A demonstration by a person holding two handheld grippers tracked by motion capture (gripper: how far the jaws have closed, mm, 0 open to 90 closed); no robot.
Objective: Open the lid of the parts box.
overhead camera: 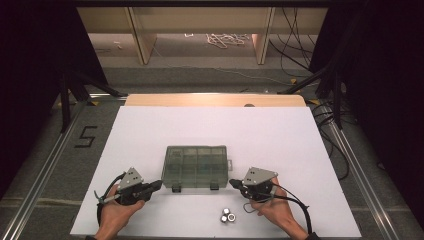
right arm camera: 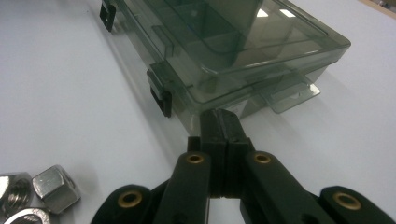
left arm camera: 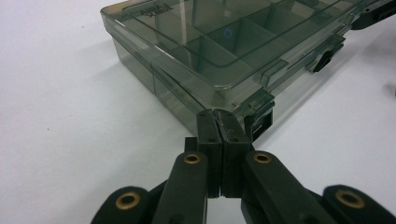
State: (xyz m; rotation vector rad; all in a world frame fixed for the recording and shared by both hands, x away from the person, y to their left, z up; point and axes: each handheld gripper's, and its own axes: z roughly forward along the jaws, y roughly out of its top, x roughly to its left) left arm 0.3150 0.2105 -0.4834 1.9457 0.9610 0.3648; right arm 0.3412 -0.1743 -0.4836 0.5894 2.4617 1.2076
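A smoky clear plastic organizer box with several compartments lies closed in the middle of the white table. Two black latches sit on its near edge. My left gripper is shut with nothing between its jaws, its tips at the box's near left corner. My right gripper is also shut and holds nothing, tips against the box's near right corner. A few steel nuts lie on the table near the right hand, seen as nuts in the right gripper view.
The white sheet covers most of the table; a wooden strip shows at the far edge. Dark frame legs and cables stand on the floor at both sides.
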